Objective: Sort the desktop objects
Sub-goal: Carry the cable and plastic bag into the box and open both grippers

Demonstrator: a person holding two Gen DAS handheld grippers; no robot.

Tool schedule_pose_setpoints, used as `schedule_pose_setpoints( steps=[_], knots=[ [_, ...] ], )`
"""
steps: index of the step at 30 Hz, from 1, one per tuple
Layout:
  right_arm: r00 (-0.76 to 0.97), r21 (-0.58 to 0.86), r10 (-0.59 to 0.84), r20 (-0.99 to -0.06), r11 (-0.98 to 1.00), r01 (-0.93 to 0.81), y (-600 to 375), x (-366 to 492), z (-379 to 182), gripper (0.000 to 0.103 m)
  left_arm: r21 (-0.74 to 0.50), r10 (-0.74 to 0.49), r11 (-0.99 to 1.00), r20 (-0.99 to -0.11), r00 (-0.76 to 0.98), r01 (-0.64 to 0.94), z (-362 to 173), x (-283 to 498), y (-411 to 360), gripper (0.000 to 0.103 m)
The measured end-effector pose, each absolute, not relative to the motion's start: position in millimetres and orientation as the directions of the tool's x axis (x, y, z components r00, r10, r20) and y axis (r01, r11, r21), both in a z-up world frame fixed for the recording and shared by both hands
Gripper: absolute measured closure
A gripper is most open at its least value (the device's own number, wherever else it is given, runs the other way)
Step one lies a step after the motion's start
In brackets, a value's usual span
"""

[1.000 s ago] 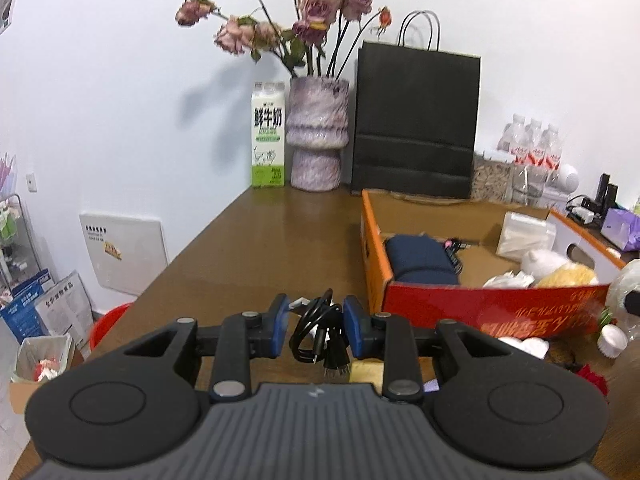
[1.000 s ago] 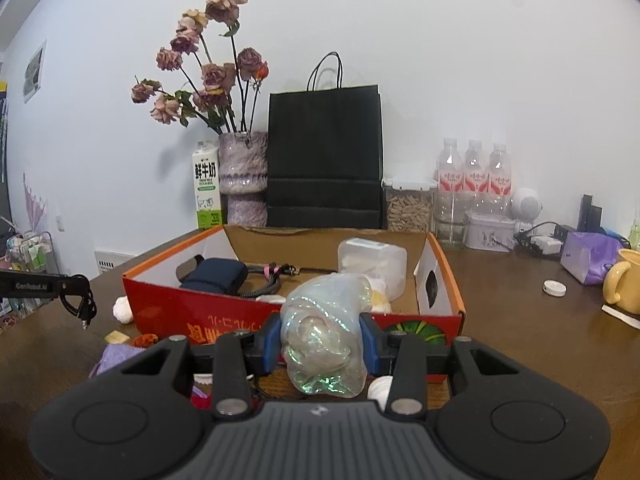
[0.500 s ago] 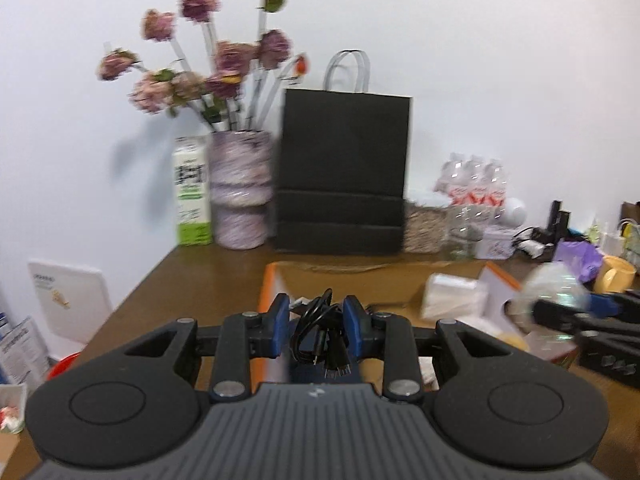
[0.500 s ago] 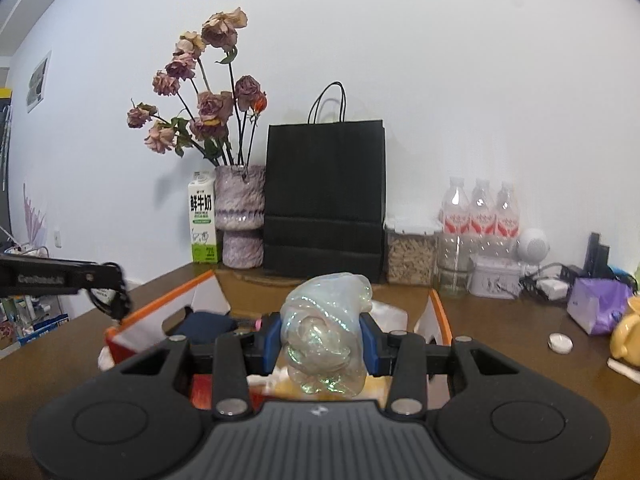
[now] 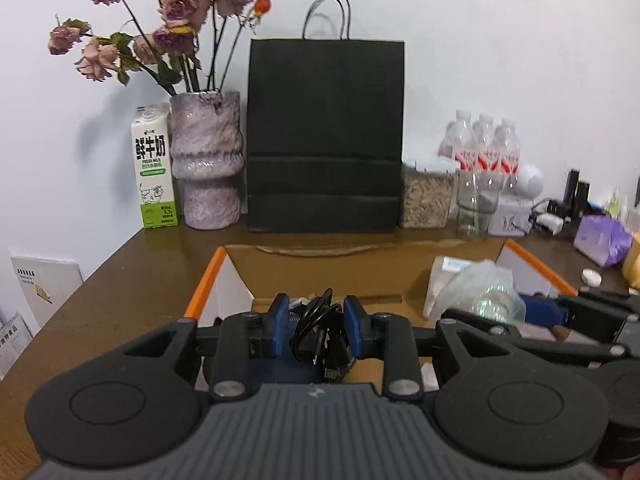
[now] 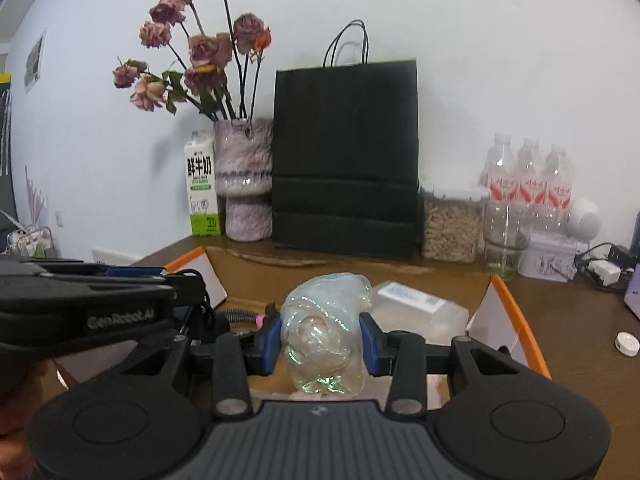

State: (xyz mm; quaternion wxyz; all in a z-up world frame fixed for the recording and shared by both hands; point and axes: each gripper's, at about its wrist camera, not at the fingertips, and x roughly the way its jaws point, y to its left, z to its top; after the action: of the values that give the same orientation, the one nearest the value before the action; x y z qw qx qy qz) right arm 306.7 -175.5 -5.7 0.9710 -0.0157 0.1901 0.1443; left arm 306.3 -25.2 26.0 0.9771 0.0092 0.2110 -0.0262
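We've got the left gripper (image 5: 316, 330) clamped on a coiled black cable (image 5: 320, 334), blue pads tight vs. the bundle on both sides, plug ends hanging below. It hangs over the near-left part of the cardboard box (image 5: 208, 284), the one w/ orange rim & white side walls. Something dark blue lies in the box under the cable, but we can't tell what.

The right gripper (image 6: 320, 340) pinches a crumpled clear plastic bottle (image 6: 326, 336) w/ an iridescent sheen; pads press its sides, so jaws are narrow & full. It's over the box (image 6: 516, 304) too, near-middle. In the left view the same bottle (image 5: 484, 292) and right gripper (image 5: 516, 308) show at right, just beside ours. In the right view the left gripper (image 6: 192, 280) comes in from the left edge.

Inside the box, far right: a clear plastic container (image 6: 416, 308) w/ a white label, lying behind the bottle. A black spiral cord w/ a pink tip (image 6: 240, 316) lies in the left half.

Along the far wall on the brown table (image 5: 132, 280), left to right: milk carton (image 5: 154, 168), mottled purple vase (image 5: 206, 160) w/ dried roses (image 5: 176, 4), black paper bag (image 5: 324, 136), clear jar of grain-like stuff (image 5: 426, 196), empty glass (image 5: 476, 208), three water bottles (image 5: 484, 148), small pale tin (image 6: 554, 258). A white cap (image 6: 627, 344) lies on the table right of the box, apart from it.
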Motion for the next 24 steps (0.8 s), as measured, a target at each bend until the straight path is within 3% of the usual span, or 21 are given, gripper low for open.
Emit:
schedule_pose_setpoints(
  steps=[10,14,16,18,20,21,24],
  knots=[
    [0.890,-0.003,0.255,-0.378,0.961,-0.277,-174,301,-11,0.064,0.028,-0.052,0.997,-0.419,0.907,0.070,17,304,-29,0.073],
    [0.889,-0.006,0.250,-0.383,0.962,-0.273,-175,298,-10,0.051,0.041,-0.034,0.998,-0.414,0.909,0.056,17,301,-30,0.067],
    [0.897,-0.012,0.225,-0.380,0.969,-0.247,-177,295,-8,0.040,0.061,-0.012,0.997,-0.398,0.917,0.039,19,298,-29,0.057],
    [0.906,-0.003,0.196,-0.375,0.977,-0.212,-184,291,-5,0.021,0.078,0.029,0.997,-0.370,0.929,0.000,23,292,-28,0.024],
    [0.915,0.029,0.174,-0.364,0.984,-0.176,-194,287,1,0.004,0.088,0.088,0.994,-0.329,0.940,-0.063,27,286,-25,0.000],
    [0.918,0.049,0.178,-0.353,0.984,-0.172,-199,285,4,0.000,0.078,0.098,0.994,-0.303,0.948,-0.078,29,283,-22,0.000],
    [0.926,0.094,0.196,-0.323,0.980,-0.175,-209,278,13,0.000,0.052,0.083,0.996,-0.293,0.953,-0.071,34,279,-19,0.000]
  ],
)
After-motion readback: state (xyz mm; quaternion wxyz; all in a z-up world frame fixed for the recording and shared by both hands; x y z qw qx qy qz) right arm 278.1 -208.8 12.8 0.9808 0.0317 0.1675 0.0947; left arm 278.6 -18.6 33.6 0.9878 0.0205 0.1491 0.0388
